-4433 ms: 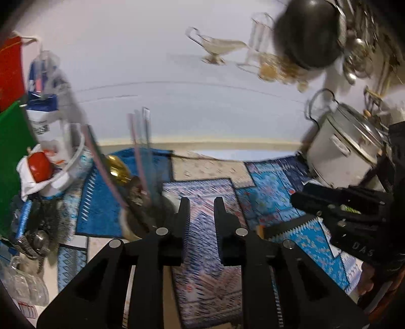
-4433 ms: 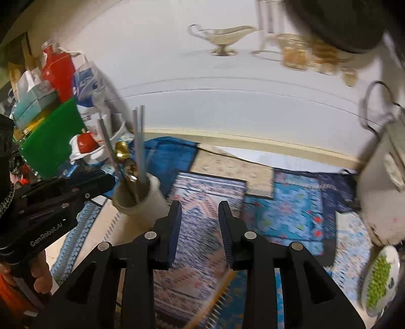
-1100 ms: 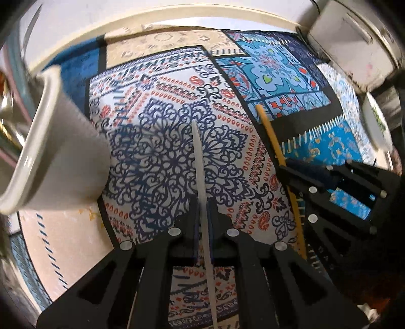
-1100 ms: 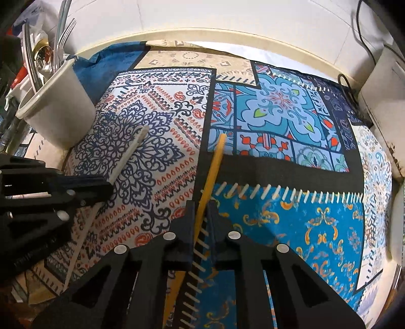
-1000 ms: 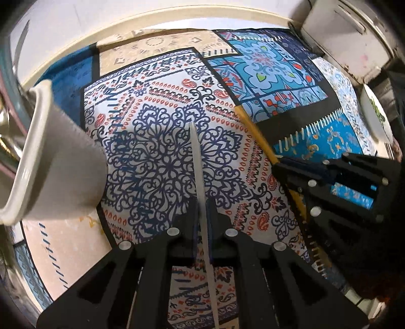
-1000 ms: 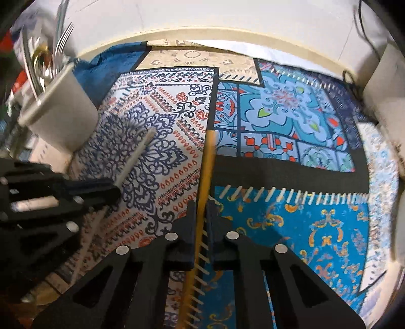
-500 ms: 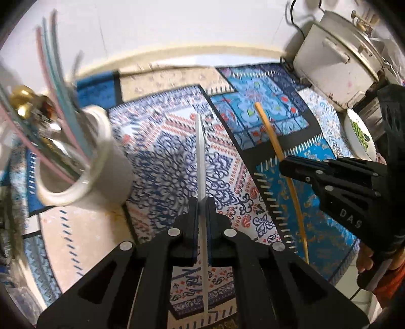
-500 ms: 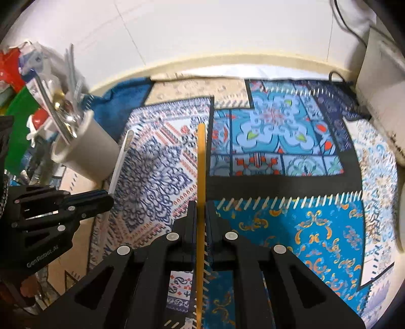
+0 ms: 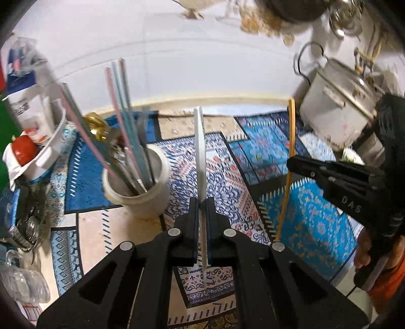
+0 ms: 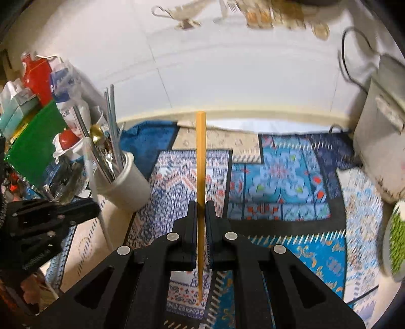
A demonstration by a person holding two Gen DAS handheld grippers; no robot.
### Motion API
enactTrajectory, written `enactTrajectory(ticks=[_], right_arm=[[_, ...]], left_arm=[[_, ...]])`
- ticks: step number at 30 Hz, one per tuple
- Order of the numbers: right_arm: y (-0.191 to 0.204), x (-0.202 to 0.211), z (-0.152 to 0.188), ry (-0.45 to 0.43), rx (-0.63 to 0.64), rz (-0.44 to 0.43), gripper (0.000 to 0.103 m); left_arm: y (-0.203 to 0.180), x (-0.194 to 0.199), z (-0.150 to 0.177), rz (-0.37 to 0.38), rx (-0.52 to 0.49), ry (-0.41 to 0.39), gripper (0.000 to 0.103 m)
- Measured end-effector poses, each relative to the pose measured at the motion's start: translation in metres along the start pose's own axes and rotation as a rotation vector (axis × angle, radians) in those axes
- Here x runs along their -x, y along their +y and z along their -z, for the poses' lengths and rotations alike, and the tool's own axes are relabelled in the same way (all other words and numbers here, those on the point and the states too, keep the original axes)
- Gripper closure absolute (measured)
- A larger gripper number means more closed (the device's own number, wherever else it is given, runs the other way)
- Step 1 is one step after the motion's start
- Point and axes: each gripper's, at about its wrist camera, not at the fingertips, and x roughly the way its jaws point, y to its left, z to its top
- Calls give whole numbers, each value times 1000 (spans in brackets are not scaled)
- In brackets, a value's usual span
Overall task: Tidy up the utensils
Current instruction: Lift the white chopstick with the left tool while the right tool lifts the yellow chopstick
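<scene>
With the left gripper (image 9: 201,202) clamped on the white chopstick (image 9: 200,151) and the right gripper (image 10: 200,205) on the yellow chopstick (image 10: 200,162), both clear of the patterned cloth (image 10: 278,172), lower each tip-first, steeply, into the crowded white holder cup (image 9: 141,197).

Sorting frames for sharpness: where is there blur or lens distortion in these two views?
Left wrist view: wall edge bows from the fisheye, hanging pan smeared, white chopstick sharp. Right wrist view: bowl of greens and rice cooker blurred, yellow chopstick crisp.
</scene>
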Motion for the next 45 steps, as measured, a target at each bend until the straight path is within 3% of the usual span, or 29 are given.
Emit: enactTrajectory(ticks=[10, 15, 20, 22, 28, 34, 39, 45], right_arm=[[20, 7, -22, -51, 31, -46, 97], [29, 9, -37, -89, 39, -51, 97], [26, 11, -43, -105, 28, -40, 97], [22, 15, -43, -111, 26, -23, 97], [0, 27, -39, -125, 3, 55, 97], [-37, 51, -27, -147, -64, 139, 97], [-71, 72, -16, -164, -134, 182, 97], [-104, 85, -5, -168, -187, 200, 97]], left_arm=[[24, 42, -19, -33, 51, -119, 103], [33, 43, -27, -19, 52, -119, 103], [37, 23, -25, 21, 58, -36, 100], [32, 10, -24, 29, 53, 5, 90], [9, -38, -21, 127, 59, 140, 75], [-24, -97, -26, 184, 89, 268, 73], [-53, -146, -38, 180, 114, 334, 73], [-67, -186, -49, 96, 162, 377, 73]])
